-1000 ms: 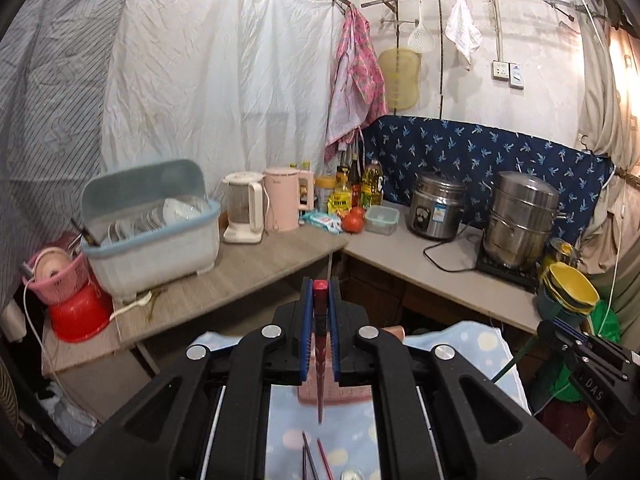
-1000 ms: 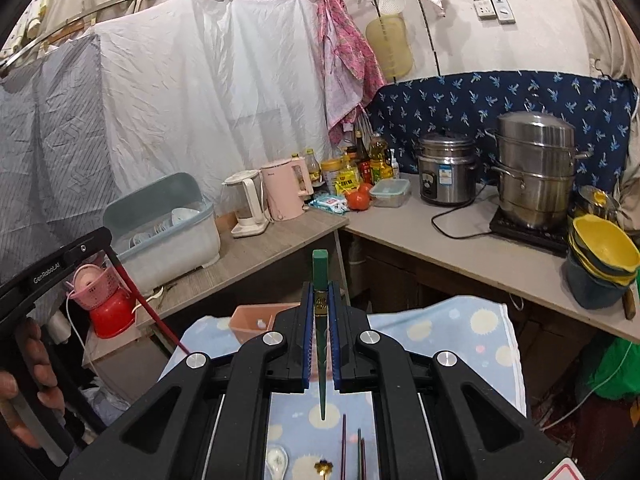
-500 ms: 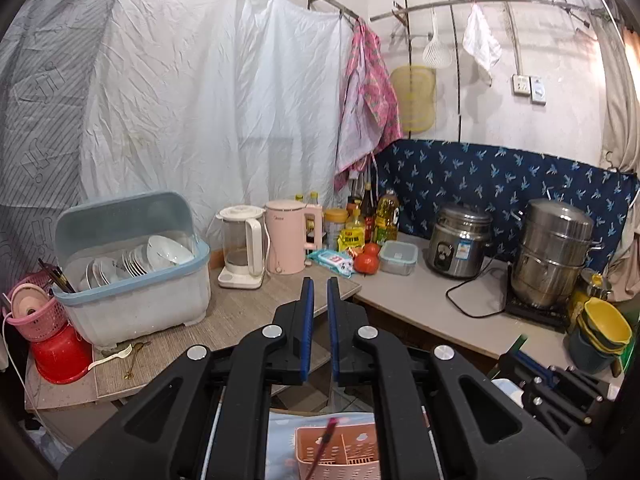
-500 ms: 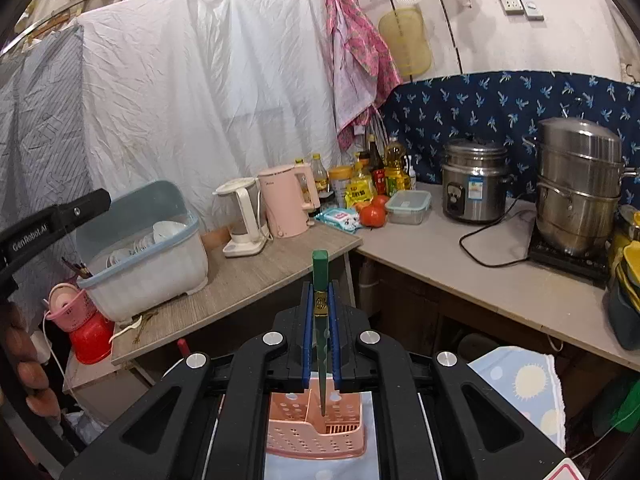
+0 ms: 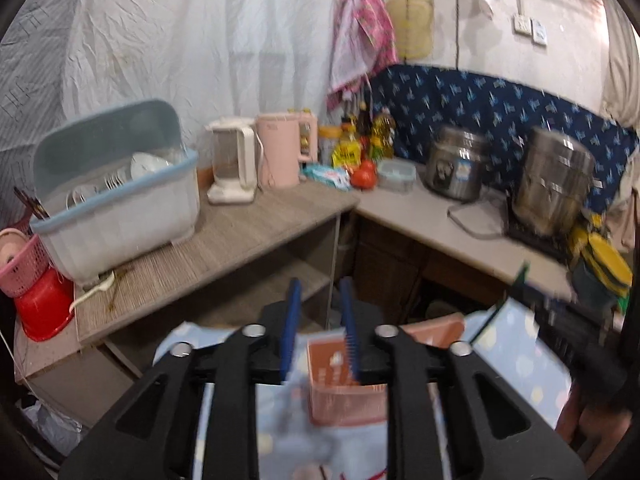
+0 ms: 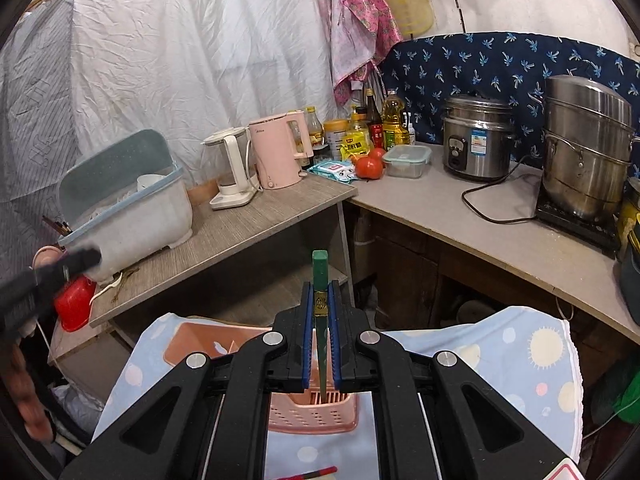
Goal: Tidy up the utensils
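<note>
From your left wrist, the left gripper [image 5: 318,330] has nothing between its blue pads, and the jaws are opening; the view is blurred, so go gently. The pink utensil basket [image 5: 344,392] sits on the blue dotted cloth [image 5: 516,364] just below and beyond the fingertips. At the right edge the right gripper [image 5: 568,320] shows as a dark smear with a thin green stick slanting beneath it. Keep this empty claw off to the side, so it does not crowd the basket while the other hand works.

From your right wrist, the right gripper [image 6: 320,344] is clamped on a green chopstick [image 6: 320,276], which stands nearly upright, its thick end above the pads and its thin tip hanging over the near compartment of the pink utensil basket [image 6: 316,416]. I judge the step to be dropping it in: lower until the tip is inside the wall, hold it vertical, then part the pads slowly. A red chopstick [image 6: 316,473] lies on the cloth nearest you, likely the one to pick up after this
</note>
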Motion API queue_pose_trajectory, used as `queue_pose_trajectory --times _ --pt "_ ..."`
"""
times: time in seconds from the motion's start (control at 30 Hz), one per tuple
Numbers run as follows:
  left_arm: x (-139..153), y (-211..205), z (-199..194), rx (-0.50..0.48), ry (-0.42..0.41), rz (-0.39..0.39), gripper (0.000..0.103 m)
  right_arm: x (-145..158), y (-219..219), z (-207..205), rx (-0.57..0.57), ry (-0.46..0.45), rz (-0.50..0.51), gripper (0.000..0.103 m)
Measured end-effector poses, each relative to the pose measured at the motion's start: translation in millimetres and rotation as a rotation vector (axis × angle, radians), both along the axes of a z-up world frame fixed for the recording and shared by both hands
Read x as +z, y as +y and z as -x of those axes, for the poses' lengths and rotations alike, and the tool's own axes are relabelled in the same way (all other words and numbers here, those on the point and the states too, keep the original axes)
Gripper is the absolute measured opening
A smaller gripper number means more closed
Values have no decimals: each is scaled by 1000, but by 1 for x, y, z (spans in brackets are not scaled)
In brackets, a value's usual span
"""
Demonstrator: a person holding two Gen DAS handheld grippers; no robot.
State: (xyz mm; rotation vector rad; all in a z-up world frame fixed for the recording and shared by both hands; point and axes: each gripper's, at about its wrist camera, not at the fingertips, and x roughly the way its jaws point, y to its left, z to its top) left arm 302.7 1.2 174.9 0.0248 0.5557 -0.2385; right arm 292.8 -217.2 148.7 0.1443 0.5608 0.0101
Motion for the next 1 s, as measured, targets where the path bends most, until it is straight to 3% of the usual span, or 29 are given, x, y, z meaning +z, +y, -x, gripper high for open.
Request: queue_pose_trajectory --times 0.03,0.23,0.37,0.43,0.5,0.57,0.9,0.97,1.0 --pt "-10 -2 5 -13 12 -15 36 -1 0 0 -2 2 5 7" --pt "-86 -24 35 -135 151 -69 38 -2 1 -6 -4 11 27 7" --pt "-124 -38 41 -164 235 -54 38 -6 4 -12 9 29 55 7" --pt "-138 -44 41 -167 266 -44 40 -10 5 -15 11 44 74 9" --pt "-149 -51 44 -171 281 -40 48 -12 3 -13 -1 46 74 29" --pt "-158 -60 48 -196 294 -38 51 -12 -3 -5 -23 32 56 39" --pt "-211 -121 35 -346 406 -148 51 -12 -26 21 -49 28 -20 41" --pt "-217 -126 34 -364 418 -158 49 -13 -28 26 -48 27 -28 42" --pt "-220 -128 34 -372 422 -165 44 -14 -29 28 -46 27 -30 42"
